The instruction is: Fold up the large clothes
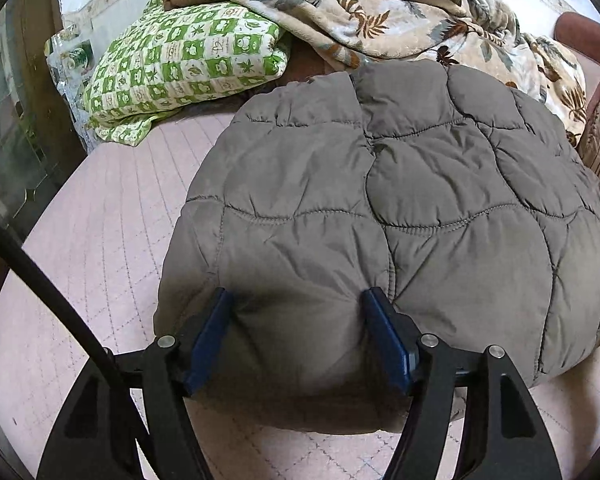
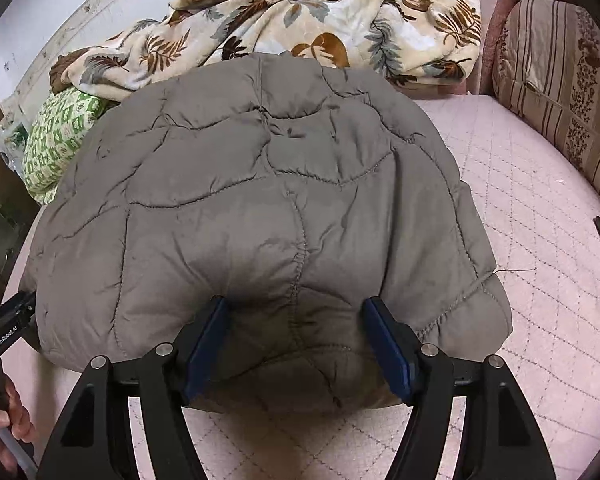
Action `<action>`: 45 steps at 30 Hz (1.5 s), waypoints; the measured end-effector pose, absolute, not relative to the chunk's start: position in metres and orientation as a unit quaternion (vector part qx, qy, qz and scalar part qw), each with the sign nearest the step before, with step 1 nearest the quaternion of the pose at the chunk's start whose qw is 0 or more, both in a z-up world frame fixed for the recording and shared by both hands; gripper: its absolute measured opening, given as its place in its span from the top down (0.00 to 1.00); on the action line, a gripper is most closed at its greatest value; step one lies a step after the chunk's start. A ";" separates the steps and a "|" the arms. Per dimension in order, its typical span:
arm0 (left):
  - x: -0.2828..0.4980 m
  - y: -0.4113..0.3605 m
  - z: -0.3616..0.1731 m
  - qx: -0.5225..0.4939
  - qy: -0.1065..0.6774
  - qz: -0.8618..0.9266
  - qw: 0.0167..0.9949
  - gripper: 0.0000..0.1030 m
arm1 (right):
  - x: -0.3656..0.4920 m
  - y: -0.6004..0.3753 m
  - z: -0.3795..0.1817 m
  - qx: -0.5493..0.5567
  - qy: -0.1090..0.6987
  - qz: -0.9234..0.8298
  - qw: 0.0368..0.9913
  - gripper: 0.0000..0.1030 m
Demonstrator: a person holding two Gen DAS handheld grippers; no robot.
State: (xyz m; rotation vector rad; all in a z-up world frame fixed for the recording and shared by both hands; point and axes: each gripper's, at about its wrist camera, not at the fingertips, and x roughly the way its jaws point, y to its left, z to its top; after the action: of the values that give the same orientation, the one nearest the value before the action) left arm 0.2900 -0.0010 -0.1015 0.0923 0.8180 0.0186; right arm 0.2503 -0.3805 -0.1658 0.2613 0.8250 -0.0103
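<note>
A grey quilted jacket lies folded into a thick, puffy bundle on the pink quilted bed cover, near the middle of the bed. Your left gripper has its blue pads spread wide, with the near edge of the jacket bulging between them; the pads seem to press into the padding, though a firm grip is hard to judge. Your right gripper stands the same way at the jacket's near edge, pads wide apart around a bulge of fabric. Behind the jacket lie a green checked pillow and a crumpled leaf-print blanket. A striped cushion sits at the right.
</note>
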 end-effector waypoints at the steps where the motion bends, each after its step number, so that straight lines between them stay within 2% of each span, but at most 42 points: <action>1: 0.290 -0.001 -0.102 0.045 0.398 0.009 0.916 0.33 | 0.249 -0.381 -0.167 0.127 0.400 -0.005 0.908 0.28; 19: 0.281 -0.001 -0.090 0.052 0.394 0.016 0.918 0.33 | 0.237 -0.380 -0.153 0.135 0.401 -0.002 0.906 0.28; 45: 0.277 0.012 -0.082 0.039 0.394 0.027 0.918 0.33 | 0.225 -0.406 -0.145 0.207 0.388 0.002 0.898 0.28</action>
State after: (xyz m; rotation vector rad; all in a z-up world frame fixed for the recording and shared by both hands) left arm 0.2766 0.0123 -0.0822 0.0794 0.8096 0.0550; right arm 0.2246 -0.4056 -0.1450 0.4278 0.8034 0.0051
